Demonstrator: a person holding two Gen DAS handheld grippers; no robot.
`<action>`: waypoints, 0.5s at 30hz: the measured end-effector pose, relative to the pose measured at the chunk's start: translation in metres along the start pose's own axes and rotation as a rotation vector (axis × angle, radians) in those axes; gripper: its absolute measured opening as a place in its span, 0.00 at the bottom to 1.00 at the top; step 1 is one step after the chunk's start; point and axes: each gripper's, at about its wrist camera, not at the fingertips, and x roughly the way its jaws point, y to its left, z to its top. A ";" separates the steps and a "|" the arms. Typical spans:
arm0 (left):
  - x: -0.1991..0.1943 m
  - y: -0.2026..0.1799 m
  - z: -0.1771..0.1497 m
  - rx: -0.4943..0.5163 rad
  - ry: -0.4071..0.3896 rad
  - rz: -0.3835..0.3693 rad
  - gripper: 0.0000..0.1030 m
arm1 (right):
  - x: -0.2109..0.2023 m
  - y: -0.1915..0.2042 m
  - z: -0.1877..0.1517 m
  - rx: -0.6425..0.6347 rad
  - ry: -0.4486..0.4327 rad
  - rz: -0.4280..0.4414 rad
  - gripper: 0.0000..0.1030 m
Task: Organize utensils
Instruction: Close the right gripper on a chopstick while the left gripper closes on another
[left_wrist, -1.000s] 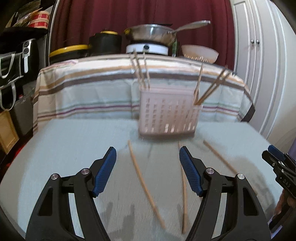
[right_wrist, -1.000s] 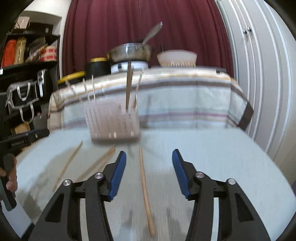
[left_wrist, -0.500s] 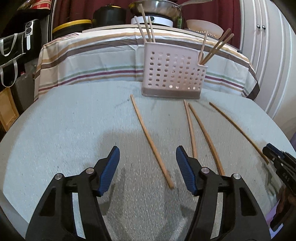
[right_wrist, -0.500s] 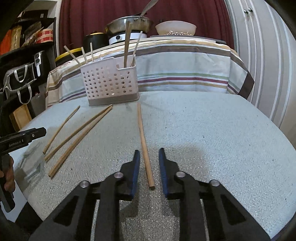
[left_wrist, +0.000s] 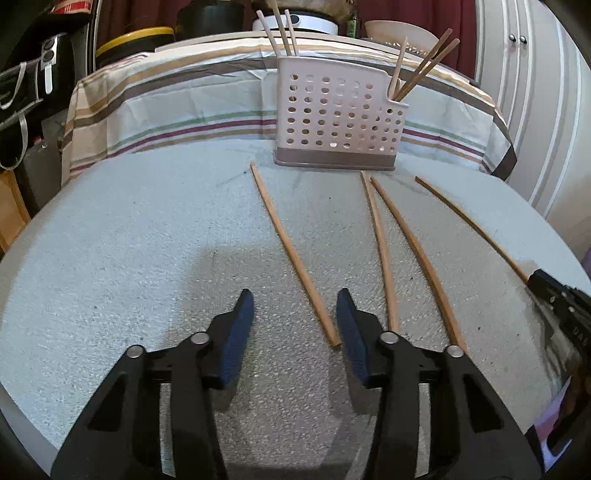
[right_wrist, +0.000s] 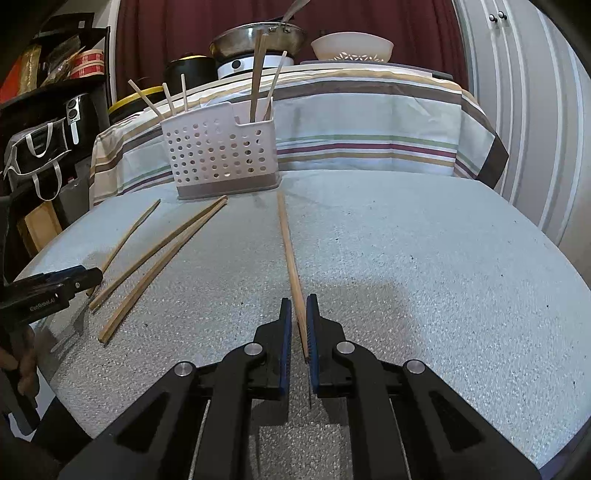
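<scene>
Four chopsticks lay loose on the grey tabletop (left_wrist: 110, 240), all running roughly from the person toward the perforated holder (left_wrist: 338, 122) that stood at the far edge, at twelve o'clock from both hands.

The right gripper (right_wrist: 300, 325) had its blue pads drawn in narrow on the near end of the rightmost chopstick (right_wrist: 288, 243). That stick's long axis ran almost straight away toward twelve o'clock, in line with the gripper, its far tip stopping just beside the holder's right corner. I judged the coming lift would turn on this: held at one extreme end, the stick would hang as a long lever and want to droop.

The left gripper (left_wrist: 295, 317) was closing, about half wide, with the near end of the leftmost chopstick (left_wrist: 291, 251) between its pads but not yet touched, lying closer to the right pad. That stick slanted off toward eleven o'clock. The middle pair (left_wrist: 384, 251) lay just outside, at about one o'clock from the left gripper.

The right wrist view showed the pinch itself, the stick sitting between the pads. The left wrist view showed only the right gripper's black tip at four o'clock, at the stick's end. Only the right wrist view showed the pan and bowl behind the holder whole.
</scene>
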 end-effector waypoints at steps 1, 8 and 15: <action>-0.001 0.001 -0.001 0.000 -0.002 0.001 0.39 | 0.000 0.000 0.000 0.000 -0.001 0.000 0.09; -0.008 0.009 -0.009 -0.001 -0.004 0.023 0.33 | -0.003 0.001 0.000 0.004 -0.014 0.004 0.10; -0.007 0.006 -0.010 -0.003 -0.028 0.008 0.33 | -0.001 -0.001 -0.003 0.022 -0.011 0.008 0.19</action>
